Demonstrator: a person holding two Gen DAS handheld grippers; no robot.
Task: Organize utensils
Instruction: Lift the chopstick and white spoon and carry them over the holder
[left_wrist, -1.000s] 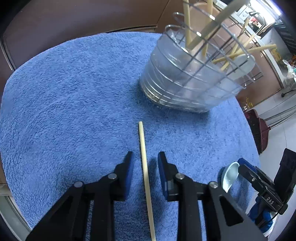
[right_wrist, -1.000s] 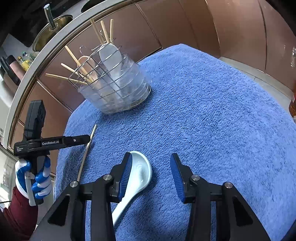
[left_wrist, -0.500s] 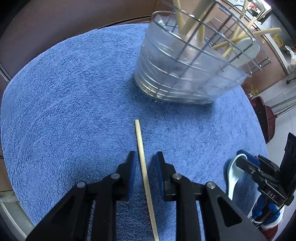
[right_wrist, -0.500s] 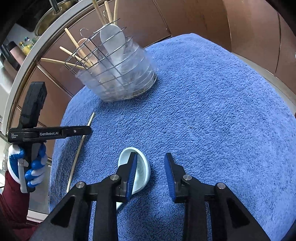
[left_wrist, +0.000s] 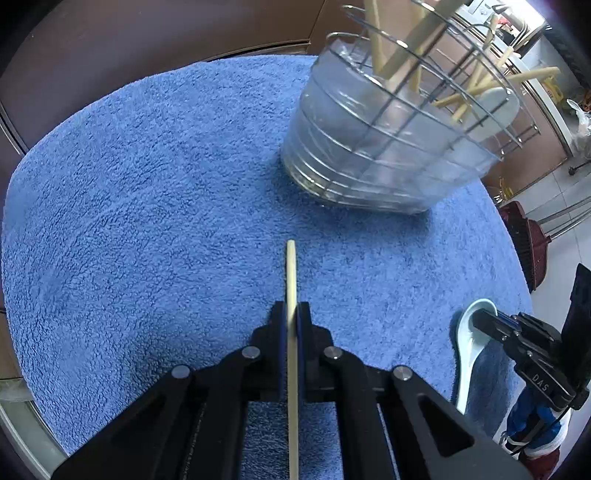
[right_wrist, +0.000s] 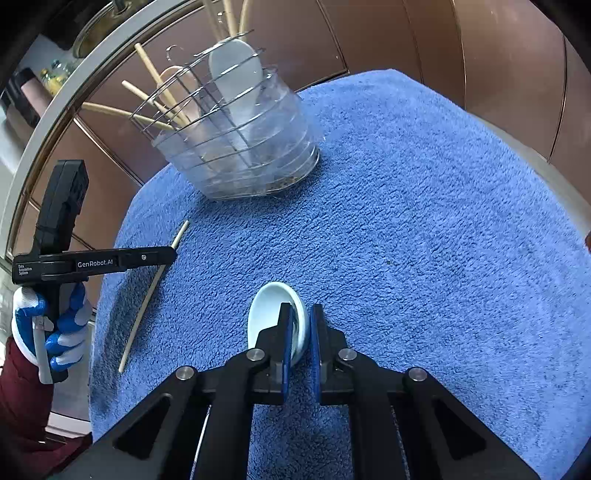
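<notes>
A wooden chopstick (left_wrist: 291, 266) lies on the blue towel (left_wrist: 147, 184), and my left gripper (left_wrist: 291, 308) is closing tight on it, pads pressing both sides. In the right wrist view the same chopstick (right_wrist: 147, 295) runs under the left gripper (right_wrist: 171, 255). A white ceramic spoon (right_wrist: 267, 308) rests on the towel (right_wrist: 424, 221); my right gripper (right_wrist: 300, 310) is closing on the rim of its bowl, the rim pinched between the pads. The left wrist view shows that spoon (left_wrist: 466, 354) with the right gripper (left_wrist: 487, 323) on it. A wire-and-clear-plastic utensil holder (left_wrist: 369, 155) (right_wrist: 240, 158) stands behind, holding several chopsticks and spoons.
A gloved hand (right_wrist: 55, 332) with a dark red sleeve holds the left gripper's handle at the towel's left edge. Brown cabinet panels (right_wrist: 498, 66) rise behind the table. A dark red object (left_wrist: 532, 240) sits on the floor past the towel's right edge.
Both grippers' jaws went from apart to closed: the left on the chopstick, the right on the spoon's bowl. The right gripper also shifted sideways over the spoon.
</notes>
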